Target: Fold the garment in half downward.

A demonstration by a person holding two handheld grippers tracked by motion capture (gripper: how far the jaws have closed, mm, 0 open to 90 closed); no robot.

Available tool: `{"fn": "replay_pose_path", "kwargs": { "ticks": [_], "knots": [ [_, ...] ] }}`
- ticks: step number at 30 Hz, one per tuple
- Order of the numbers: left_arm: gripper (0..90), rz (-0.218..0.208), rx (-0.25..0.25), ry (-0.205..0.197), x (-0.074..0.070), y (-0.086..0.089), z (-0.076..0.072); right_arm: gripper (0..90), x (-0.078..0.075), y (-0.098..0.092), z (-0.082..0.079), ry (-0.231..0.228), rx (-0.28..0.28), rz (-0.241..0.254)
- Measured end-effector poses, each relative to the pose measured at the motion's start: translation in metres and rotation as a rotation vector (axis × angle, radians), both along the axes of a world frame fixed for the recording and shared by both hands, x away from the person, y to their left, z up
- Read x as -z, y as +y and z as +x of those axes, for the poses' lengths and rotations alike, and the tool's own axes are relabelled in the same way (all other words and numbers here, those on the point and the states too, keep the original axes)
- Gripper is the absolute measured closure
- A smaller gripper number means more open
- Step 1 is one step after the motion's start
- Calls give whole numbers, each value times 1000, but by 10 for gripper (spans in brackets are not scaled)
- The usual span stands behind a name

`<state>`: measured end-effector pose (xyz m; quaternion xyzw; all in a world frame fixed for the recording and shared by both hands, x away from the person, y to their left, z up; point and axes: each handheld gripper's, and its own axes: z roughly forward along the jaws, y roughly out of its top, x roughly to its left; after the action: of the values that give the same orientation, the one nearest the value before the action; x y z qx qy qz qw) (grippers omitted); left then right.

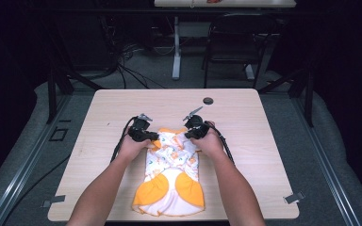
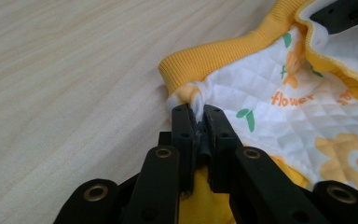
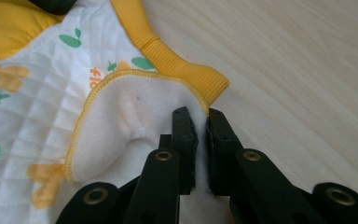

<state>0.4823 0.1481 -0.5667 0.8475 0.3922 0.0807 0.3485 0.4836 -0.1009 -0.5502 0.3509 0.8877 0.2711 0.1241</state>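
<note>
From above, I see the quilted white-and-orange baby garment lying mid-table, bare wood all around it. My left gripper and right gripper sit at its far corners. In the left gripper view, the jaws pinch fabric beside the ribbed yellow band. In the right gripper view, the jaws clamp the fleecy white lining.

Bare wood all along the far edge of the desk, broken only by a small dark round grommet near the far right. Wide open strips down the left and right edges. Middle to near edge taken up by the quilted yellow-and-white baby garment, flanked by both forearms.
</note>
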Motion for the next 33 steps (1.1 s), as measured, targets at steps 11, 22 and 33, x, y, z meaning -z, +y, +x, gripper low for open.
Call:
{"fn": "replay_pose_path", "kwargs": {
  "ticks": [11,22,33],
  "knots": [
    [847,-4,6,-68,-22,8,-8,835,-22,0,-12,-85,-37,-2],
    [847,-24,9,-129,-47,13,-12,835,-41,-1,-20,-153,-33,33],
    [847,-34,15,-164,-66,13,-10,834,-60,-5,-21,-183,-42,48]
  ]
}}
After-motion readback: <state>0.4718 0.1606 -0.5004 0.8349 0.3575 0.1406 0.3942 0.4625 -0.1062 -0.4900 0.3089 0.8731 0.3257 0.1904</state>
